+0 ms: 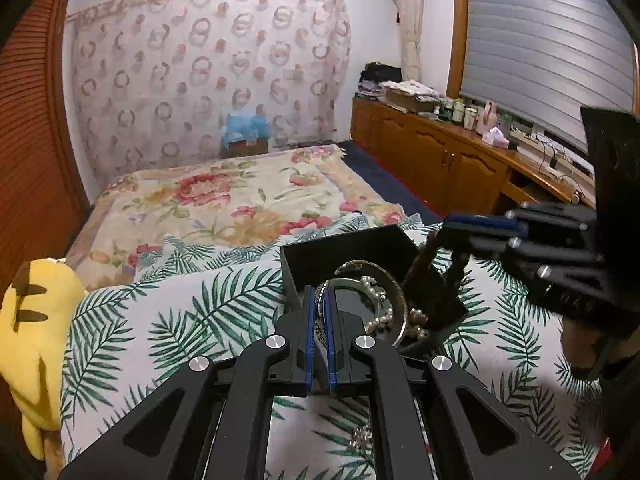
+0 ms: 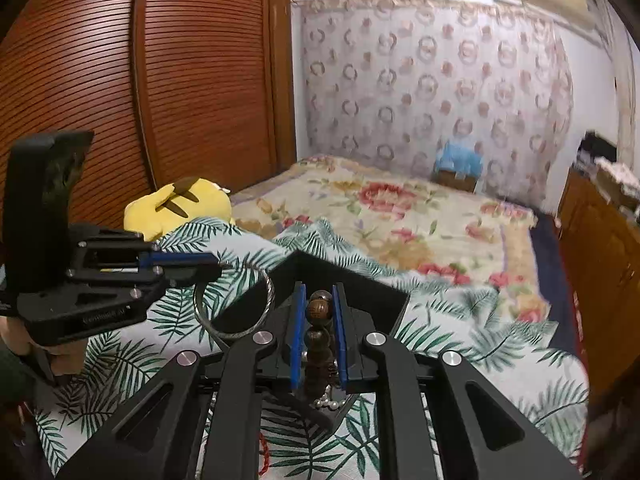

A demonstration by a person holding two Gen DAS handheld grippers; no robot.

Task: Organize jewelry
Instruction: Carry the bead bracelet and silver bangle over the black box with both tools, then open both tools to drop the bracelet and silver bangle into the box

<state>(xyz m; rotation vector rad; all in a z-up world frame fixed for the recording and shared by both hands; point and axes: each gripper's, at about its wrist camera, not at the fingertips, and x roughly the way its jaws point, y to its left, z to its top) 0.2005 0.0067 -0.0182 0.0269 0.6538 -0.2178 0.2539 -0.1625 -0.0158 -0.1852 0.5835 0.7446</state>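
Tongs first: the left gripper (image 1: 319,312) has its blue pads nearly together and clamped on the rim of a silver bangle (image 1: 376,300), and the right wrist view shows that ring (image 2: 234,304) hanging from the fingertips, upright on edge, its open face turned toward the right-hand camera. The right gripper (image 2: 319,316) is pinched on a strand of dark wooden beads (image 2: 319,312), the strand running lengthwise down the slot between the pads, beads stacked from the tips back toward the palm.

Now the relation that matters: the black box (image 1: 348,252) sits on the palm-leaf bedspread (image 1: 180,312) straight ahead of the left tips and just below them. Seen from the left wrist, the bangle overlaps the box's open mouth, so it appears to be over or already partly inside; whether it touches the floor of the box I can't tell. The right arm comes in from the right side, tips angled down into the same opening, so both tongs crowd one container.

Inside the box: a string of pearls (image 1: 390,316) coiled near the bangle. More beads lie loose on the bedspread below the left gripper (image 1: 362,436).

My read: the bangle looks nearest to a release, with the wooden beads right behind.
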